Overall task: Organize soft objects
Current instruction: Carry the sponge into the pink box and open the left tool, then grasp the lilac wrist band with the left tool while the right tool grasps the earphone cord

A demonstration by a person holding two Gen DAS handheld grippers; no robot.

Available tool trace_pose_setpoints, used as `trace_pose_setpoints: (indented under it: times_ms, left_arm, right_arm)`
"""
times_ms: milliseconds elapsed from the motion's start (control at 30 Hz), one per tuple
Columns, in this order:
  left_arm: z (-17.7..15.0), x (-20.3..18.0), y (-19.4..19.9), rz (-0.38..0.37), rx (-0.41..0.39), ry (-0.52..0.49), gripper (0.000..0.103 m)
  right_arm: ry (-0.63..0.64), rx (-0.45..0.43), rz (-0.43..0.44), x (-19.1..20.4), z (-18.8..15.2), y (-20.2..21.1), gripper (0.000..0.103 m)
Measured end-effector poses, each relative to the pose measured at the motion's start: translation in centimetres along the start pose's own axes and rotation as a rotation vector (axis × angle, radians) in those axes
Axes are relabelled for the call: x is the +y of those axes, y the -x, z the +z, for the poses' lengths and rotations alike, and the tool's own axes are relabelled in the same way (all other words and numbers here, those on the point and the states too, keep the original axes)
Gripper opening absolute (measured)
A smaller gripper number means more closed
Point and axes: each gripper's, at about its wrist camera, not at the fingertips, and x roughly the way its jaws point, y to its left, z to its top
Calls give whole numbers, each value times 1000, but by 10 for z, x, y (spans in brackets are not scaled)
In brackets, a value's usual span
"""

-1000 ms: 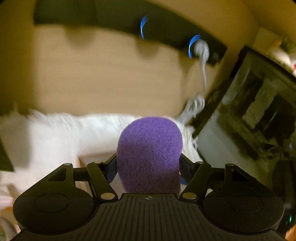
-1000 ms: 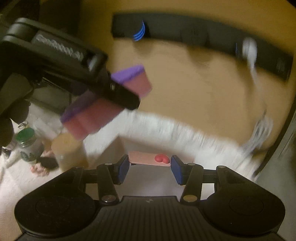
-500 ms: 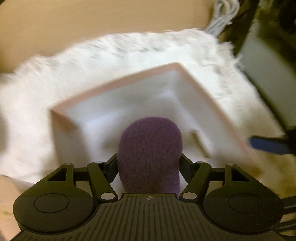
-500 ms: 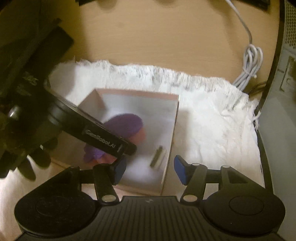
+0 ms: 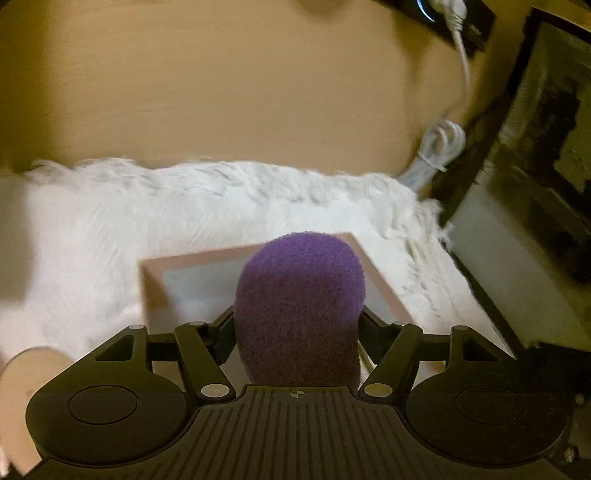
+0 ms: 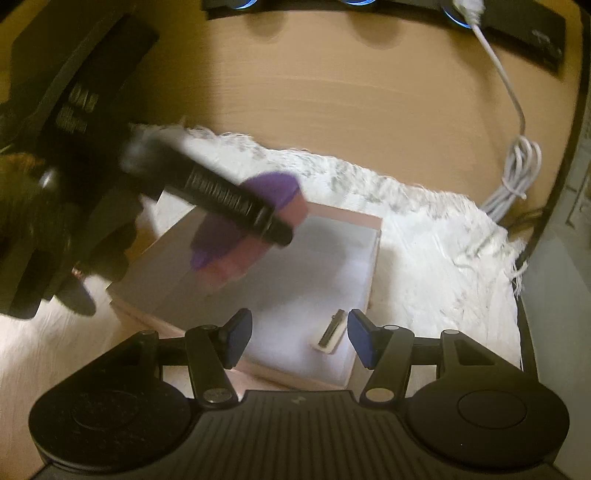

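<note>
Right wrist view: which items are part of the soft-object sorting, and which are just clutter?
In play:
- purple sponge, held in the left claw
- pink box, open, on the white fluffy rug
- right claw, open, holding nothing

Lying about:
- coiled white cable
- black bar with blue lights
- small metal clip inside the box

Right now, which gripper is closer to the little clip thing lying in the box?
Right. The right gripper hovers open just above the small clip, nearly straddling it; the left gripper holds the purple sponge over the box's far side.
</note>
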Motion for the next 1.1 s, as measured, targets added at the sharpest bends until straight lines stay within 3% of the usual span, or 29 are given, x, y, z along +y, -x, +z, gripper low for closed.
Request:
trace_pose_setpoints:
  times_ms: [167, 200, 267, 367, 467, 600, 667, 767, 833, 933, 1100]
  left_arm:
    - [-9, -9, 8, 5, 18, -17, 71]
    - [-12, -6, 9, -34, 28, 19, 73]
    - [-17, -9, 11, 1, 46, 20, 71]
    - [-24, -4, 7, -40, 94, 79, 72]
    - [-33, -8, 1, 47, 169, 69, 68]
    - [-46, -13, 2, 83, 202, 27, 65]
    - [-46, -13, 11, 105, 158, 38, 64]
    - [-40, -6, 49, 66, -61, 135, 64]
    - [-35, -5, 70, 79, -143, 150, 64]
    - [-41, 2, 96, 105, -195, 135, 64]
    - [-93, 36, 150, 231, -253, 150, 64]
  right_arm:
    - [23, 4, 6, 8, -4, 5, 58]
    - [23, 6, 6, 9, -5, 6, 58]
    - [27, 10, 5, 12, -6, 9, 58]
    - [40, 23, 4, 18, -9, 12, 58]
    - [56, 37, -10, 25, -13, 16, 58]
    - [70, 34, -29, 30, -19, 24, 58]
    - [63, 32, -33, 30, -21, 27, 58]
    - [53, 26, -31, 30, -22, 33, 58]
    - [46, 21, -32, 30, -23, 36, 58]
    - [10, 15, -28, 32, -23, 37, 58]
    - [6, -33, -28, 52, -22, 40, 58]
